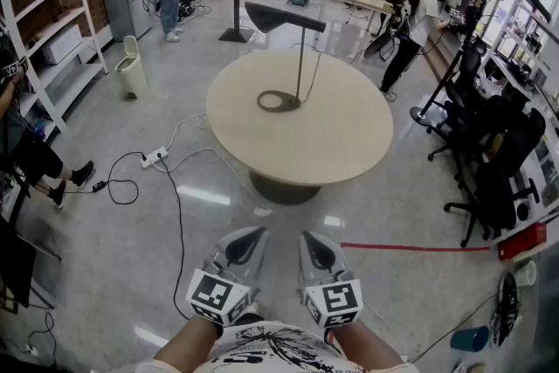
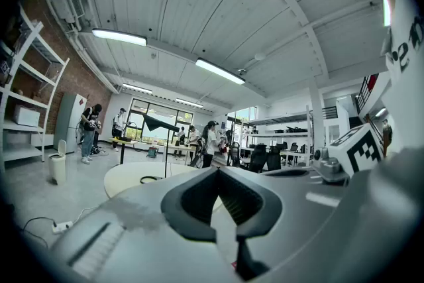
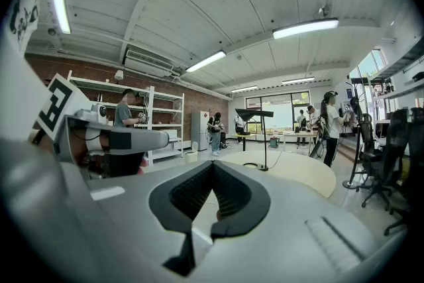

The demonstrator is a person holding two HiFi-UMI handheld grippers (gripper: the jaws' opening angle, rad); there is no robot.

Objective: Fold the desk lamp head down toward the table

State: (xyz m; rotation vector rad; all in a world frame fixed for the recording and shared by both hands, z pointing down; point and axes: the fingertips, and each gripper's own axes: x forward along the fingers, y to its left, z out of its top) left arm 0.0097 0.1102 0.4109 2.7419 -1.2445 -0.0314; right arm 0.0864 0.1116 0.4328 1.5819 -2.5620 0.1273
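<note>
Forearms (image 1: 188, 347) tucked close to the body, left gripper (image 1: 258, 231) and right gripper (image 1: 307, 235) side by side and low over the grey floor (image 1: 105, 240), marker cubes (image 1: 214, 294) up, noses aimed ahead. Tips of each pair of jaws pressed together, nothing caught between them, only a pale sliver of background showing through the gap behind the tips. Far ahead and well apart from both claws, desk lamp (image 1: 301, 57) upright on the round table (image 1: 349, 144): ring base (image 1: 278, 101) on the tabletop's far half, thin stem straight up, dark flat head (image 1: 281, 17) level at the top and reaching left. Lamp a little left of the left gripper's line of sight, a little right of the right gripper's. Open floor between claws and the table's near edge, crossed at left by cables (image 1: 180, 214) running from a power strip (image 1: 154, 157), at right by a red line (image 1: 410, 248). Black office chairs (image 1: 502, 162) crowded just beyond the table's right side; white bin (image 1: 131, 70) and shelving (image 1: 61, 39) off to the left; people (image 1: 425, 22) at further tables behind.
</note>
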